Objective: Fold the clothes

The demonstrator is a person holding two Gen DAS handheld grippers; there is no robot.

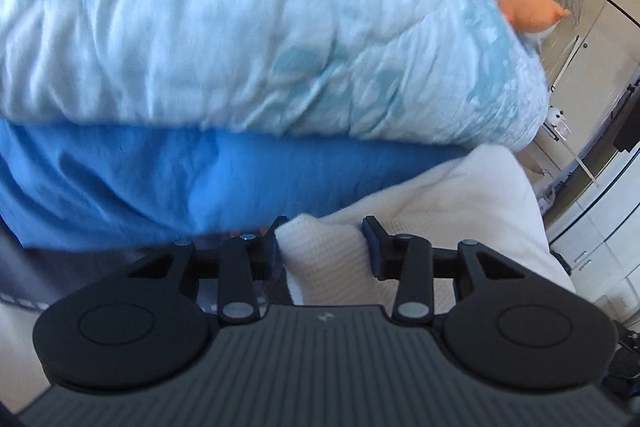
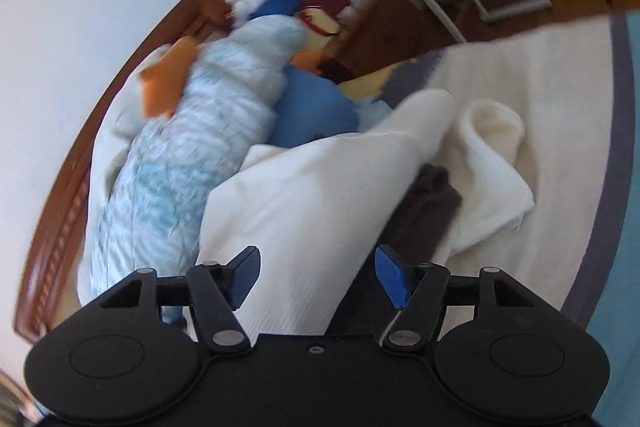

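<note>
The cream cloth (image 2: 316,195) lies on the bed, beside a big pale blue quilt (image 2: 188,147). Both grippers are close to it. The left gripper (image 1: 324,243) has its jaws apart, with a bunched corner of the cream cloth sitting between them. It is not squeezing yet. The right gripper (image 2: 316,277) is also spread wide, and the cream cloth runs between its two fingers. A dark brown cloth (image 2: 428,203) peeks out from under it.

I think the step now is to grab the cream cloth with both grippers. To do it well, each one should push in so the cloth goes deep between the fingers, then squeeze on the cream cloth only, not the brown one below. Pick two corners of the same edge, so the fold comes out straight.

I count two grippers, one cream cloth, one brown cloth, one quilt, one plain blue pillow (image 1: 224,179) and one orange toy (image 1: 524,7). The pictures are a bit blurry, so more could be hidden.
</note>
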